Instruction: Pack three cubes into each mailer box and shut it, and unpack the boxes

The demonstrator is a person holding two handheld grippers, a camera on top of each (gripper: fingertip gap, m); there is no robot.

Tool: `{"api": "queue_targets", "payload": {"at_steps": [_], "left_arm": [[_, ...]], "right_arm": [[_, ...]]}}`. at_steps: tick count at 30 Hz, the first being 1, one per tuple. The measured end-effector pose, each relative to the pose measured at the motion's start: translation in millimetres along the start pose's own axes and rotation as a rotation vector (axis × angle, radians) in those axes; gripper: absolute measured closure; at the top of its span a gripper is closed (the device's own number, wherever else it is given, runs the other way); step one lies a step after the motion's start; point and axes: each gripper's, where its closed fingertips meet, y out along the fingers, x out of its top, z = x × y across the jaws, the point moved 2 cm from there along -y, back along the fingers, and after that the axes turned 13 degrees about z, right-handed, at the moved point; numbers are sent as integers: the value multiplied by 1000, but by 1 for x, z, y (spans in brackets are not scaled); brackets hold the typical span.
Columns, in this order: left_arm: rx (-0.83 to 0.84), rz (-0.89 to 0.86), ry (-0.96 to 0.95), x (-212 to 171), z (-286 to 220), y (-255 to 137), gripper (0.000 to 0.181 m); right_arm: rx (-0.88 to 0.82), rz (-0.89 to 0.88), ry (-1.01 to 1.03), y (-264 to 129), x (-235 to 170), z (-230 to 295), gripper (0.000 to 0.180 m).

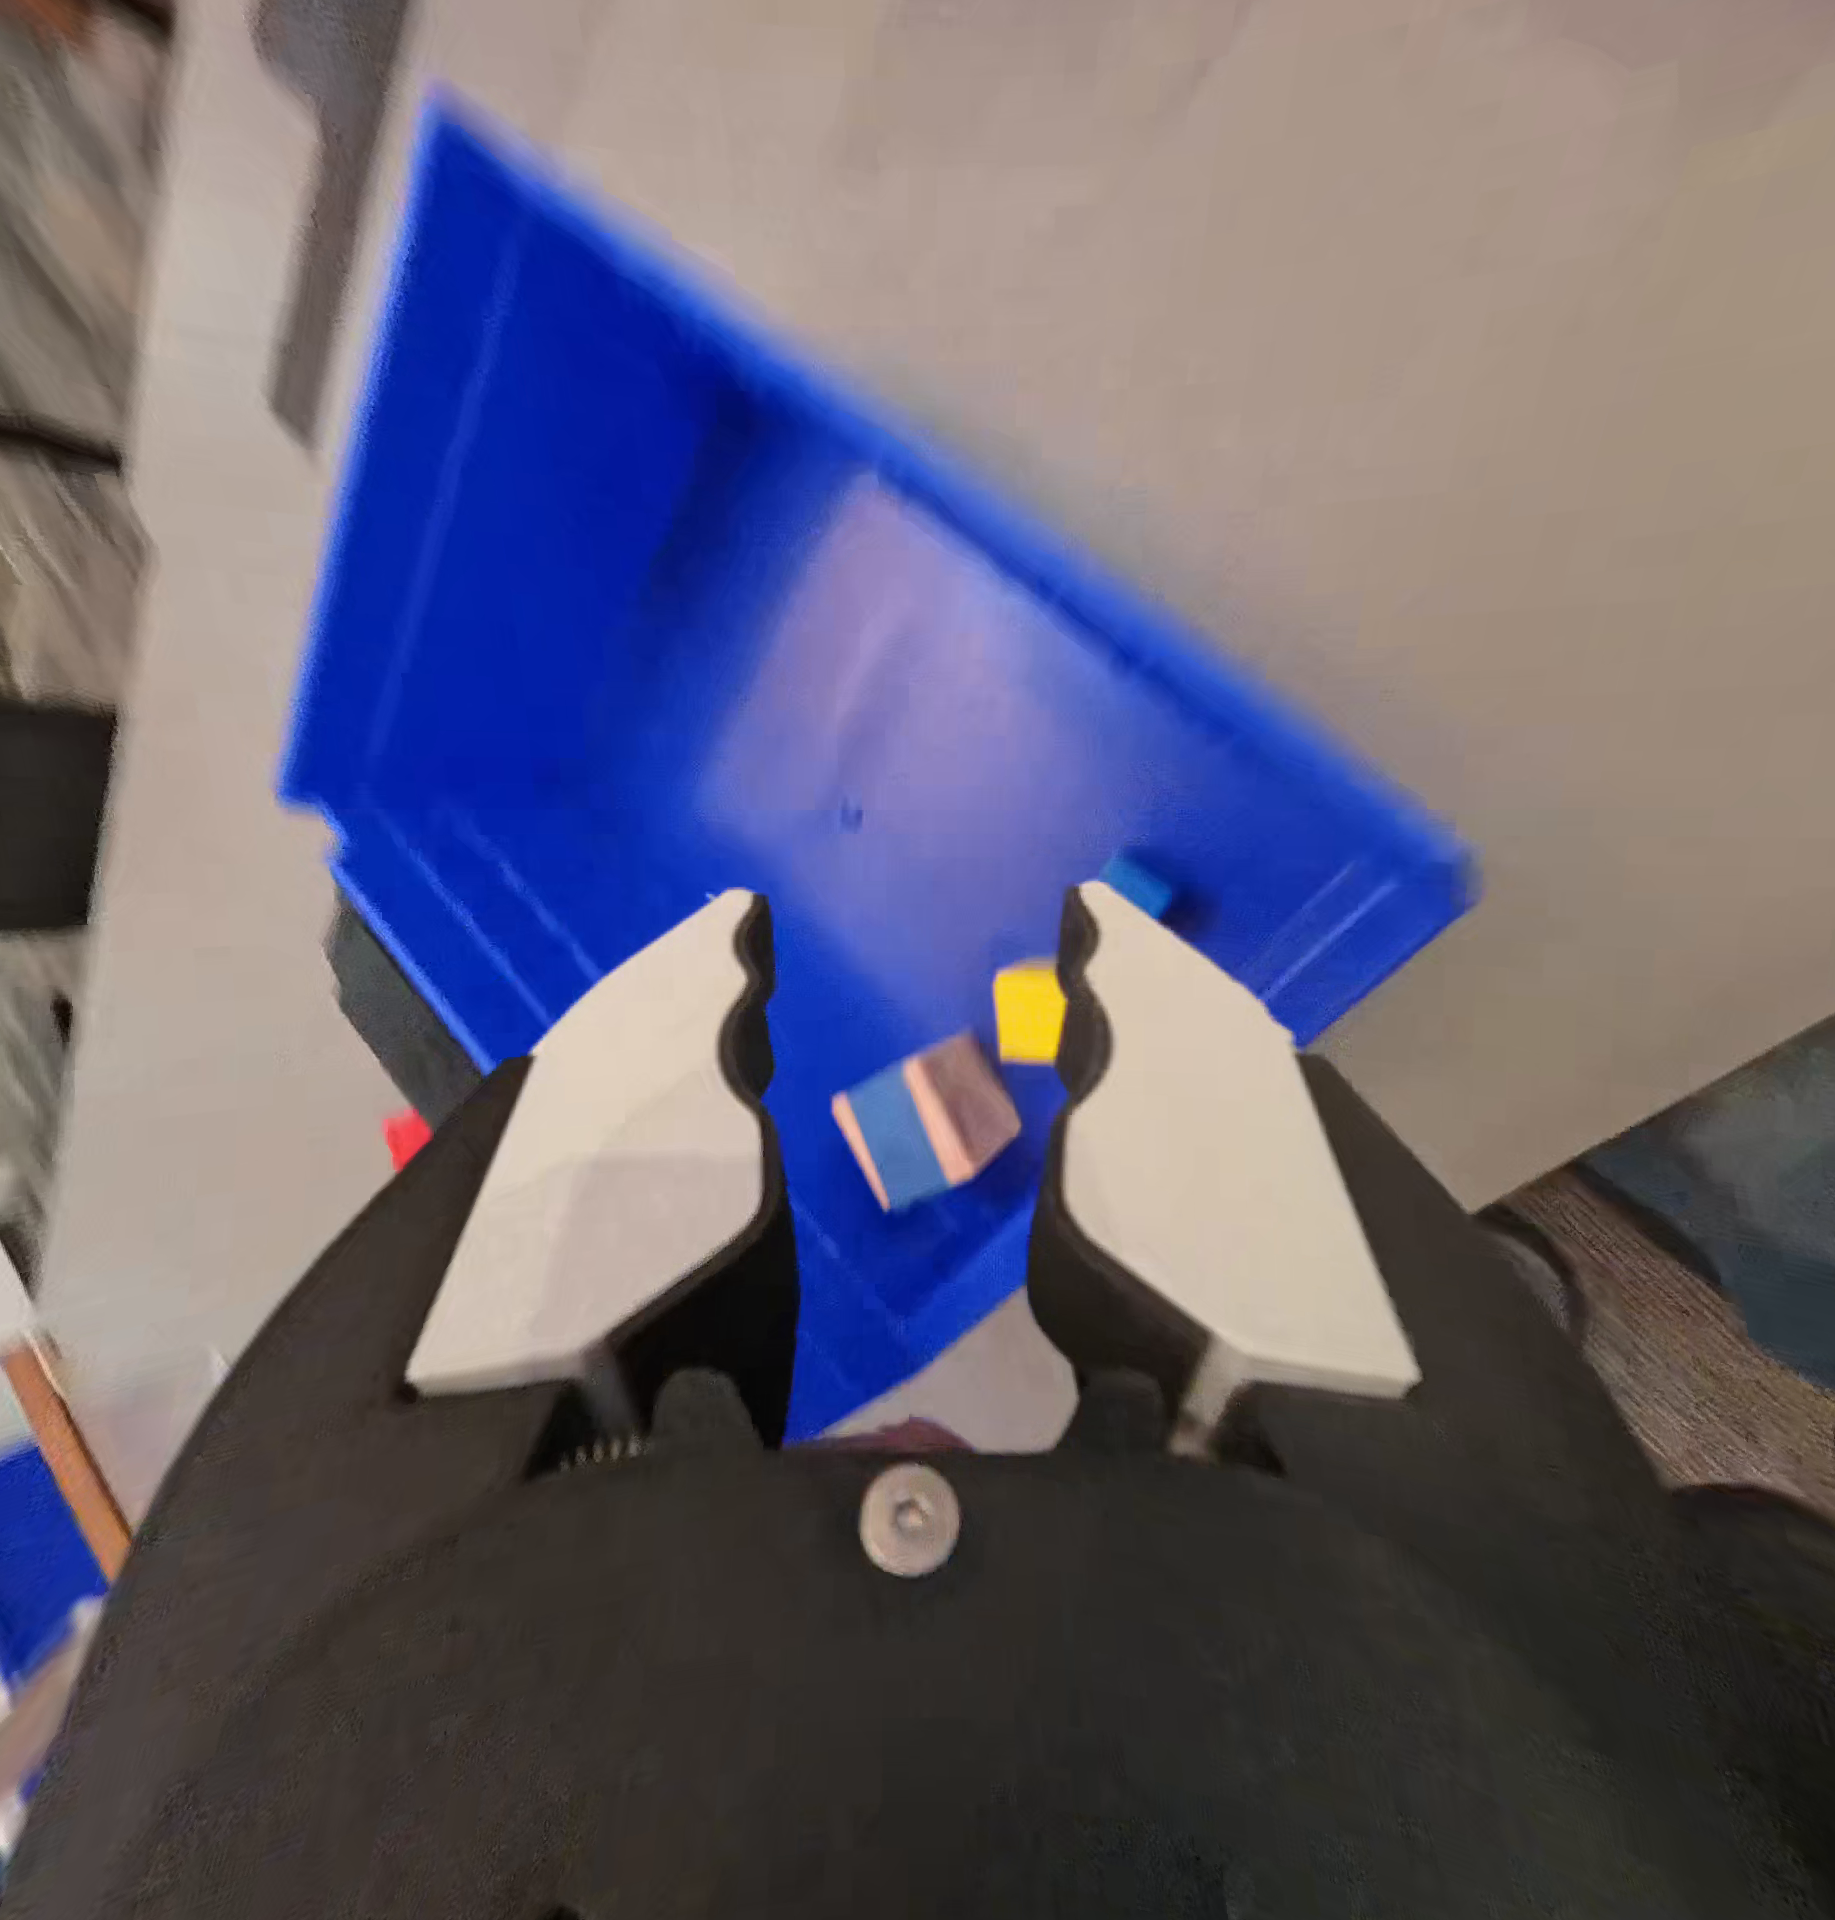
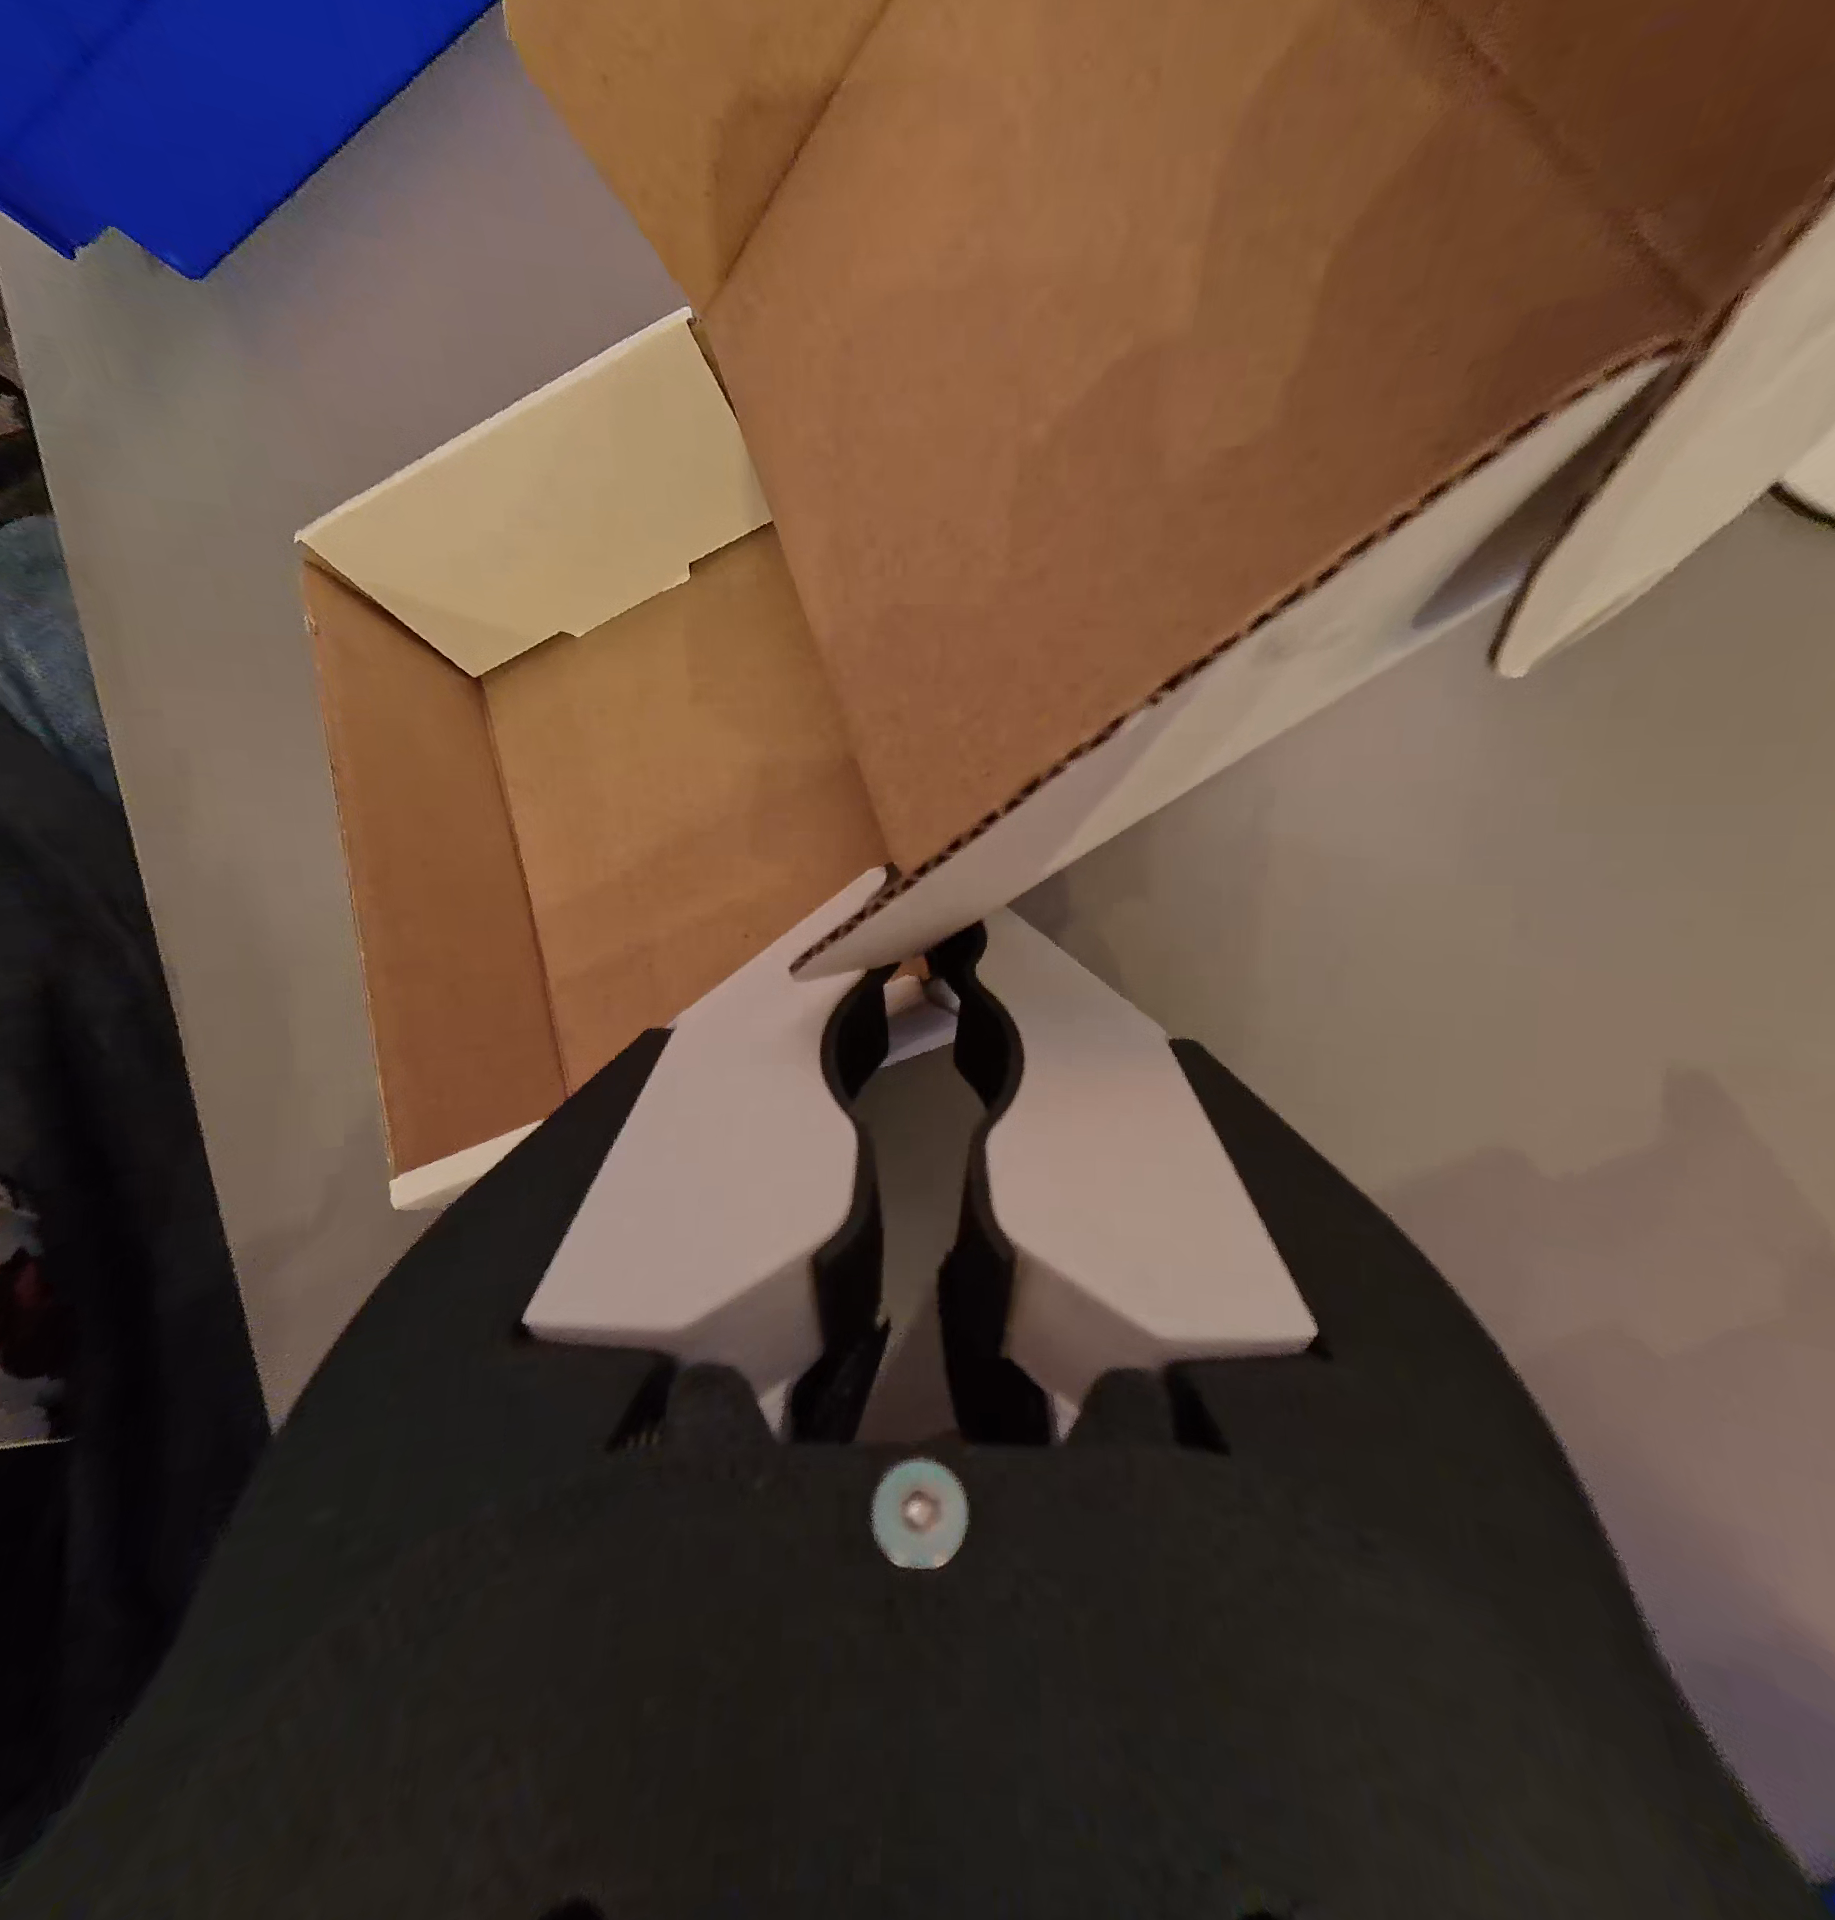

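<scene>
**Cubes sit in the bin while you hold the box lid open**

Cubes first, on your left: the blue plastic bin (image 1: 601, 582) lies on the pale grey table (image 1: 1412, 364), and near its closer end you have three small wooden cubes – a blue one with pink and grey faces (image 1: 923, 1127), a yellow one (image 1: 1027, 1013) beside it, and a second blue one (image 1: 1136, 883) by the bin wall. Your left gripper (image 1: 913, 925) hovers above them with its fingers apart and nothing between them; the picture is blurred, so fine detail is lost.

On your right, the brown-and-white cardboard mailer box (image 2: 622, 790) stands open on the table, and no cube shows in the part of its floor you can see. Your right gripper (image 2: 928, 961) has its fingers together, pinched on the corner edge of the box's raised cardboard lid (image 2: 1152, 468).

You appear to be at the start of packing this box. Next, lower the left gripper over one cube, square the fingers to its flat faces, close, and carry it across – keeping the lid clear of the opening.
</scene>
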Motion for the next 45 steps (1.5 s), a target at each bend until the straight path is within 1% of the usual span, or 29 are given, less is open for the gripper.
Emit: {"api": "queue_targets", "payload": {"at_steps": [3,5,8,12,15,16,17,20,24,28,32,33,35,40,45], "left_arm": [[-61,138,-96,-43,9,33,122],[-124,179,-140,-57,5,47,119],[-181,192,-212,-64,3,58,116],[-276,245,-259,-73,-5,70,109],[-318,284,-268,-77,-9,78,106],[-312,290,-277,-79,-8,81,105],[-298,295,-285,-80,-5,83,108],[-298,308,-324,-82,1,85,113],[-239,316,-343,-88,11,83,110],[-267,368,-328,-94,5,91,109],[-301,382,-359,-95,7,95,120],[-301,385,-356,-95,7,96,132],[-293,396,-343,-96,8,97,135],[-281,328,-357,-89,11,92,136],[-214,239,-366,-78,26,61,136]], "right_arm": [[-30,-14,-49,1,4,3,176],[-58,-18,-85,2,7,4,176],[-89,-35,-146,5,13,8,176],[-76,-26,-170,13,18,12,176],[-78,-24,-176,15,20,13,176],[-77,-23,-177,16,20,13,176],[-76,-23,-178,16,21,13,176],[-72,-19,-177,19,20,14,176],[-78,-16,-182,18,21,14,176],[-74,-14,-186,20,21,15,176],[-75,-8,-190,21,21,16,176],[-75,-8,-189,22,21,16,176],[-74,-8,-188,22,21,15,176],[-78,-8,-191,23,21,15,176],[-82,-5,-192,24,21,15,176]]}}
